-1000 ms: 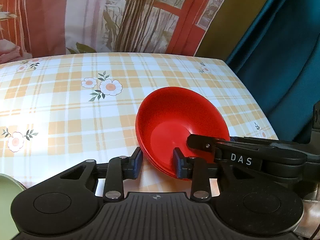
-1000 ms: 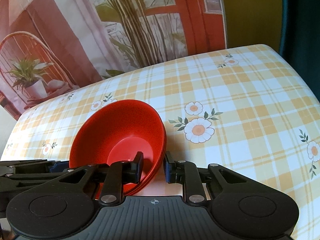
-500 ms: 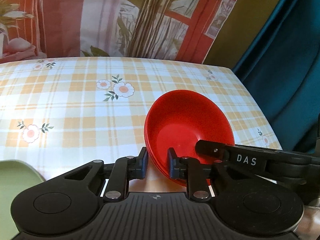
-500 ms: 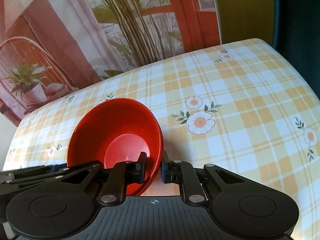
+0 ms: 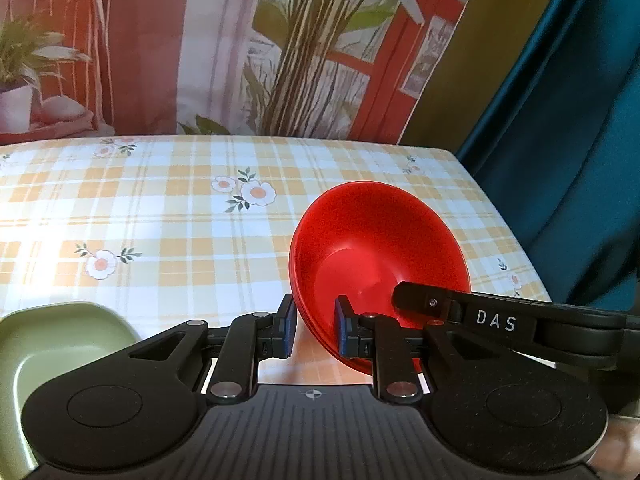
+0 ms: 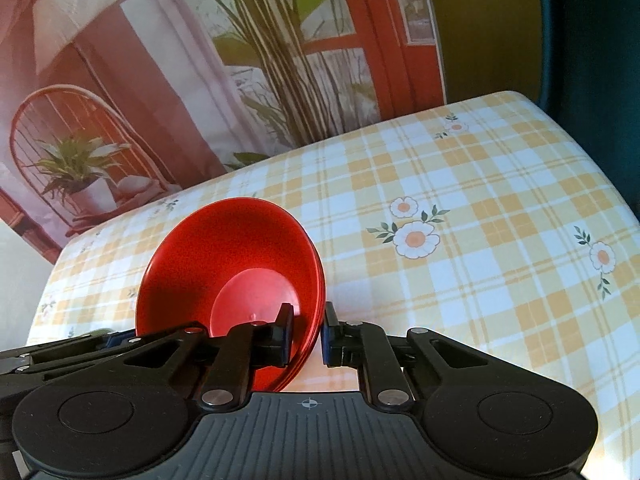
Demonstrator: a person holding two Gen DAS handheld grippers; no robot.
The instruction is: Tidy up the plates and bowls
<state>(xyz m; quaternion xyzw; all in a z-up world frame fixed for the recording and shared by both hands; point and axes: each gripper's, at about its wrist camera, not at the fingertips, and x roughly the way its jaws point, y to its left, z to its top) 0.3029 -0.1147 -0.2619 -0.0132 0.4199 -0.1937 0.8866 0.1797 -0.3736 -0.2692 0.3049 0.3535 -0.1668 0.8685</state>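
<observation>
Above the checked tablecloth, I keep both grippers, left and right, clamped on opposite rims of the stacked red bowls, lifting them level together.

My two cameras ride close behind my left tongs and right tongs, looking down-forward over the yellow-checked flowered counter; both share the glossy red plastic bowl between the tongs.

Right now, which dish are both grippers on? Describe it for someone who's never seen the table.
On the yellow plaid floral tablecloth, toward the corner by the teal curtain, sits a red bowl stack. Left gripper and right gripper each pinch its rim. It is glossy red; the other dish is a green plate.
</observation>
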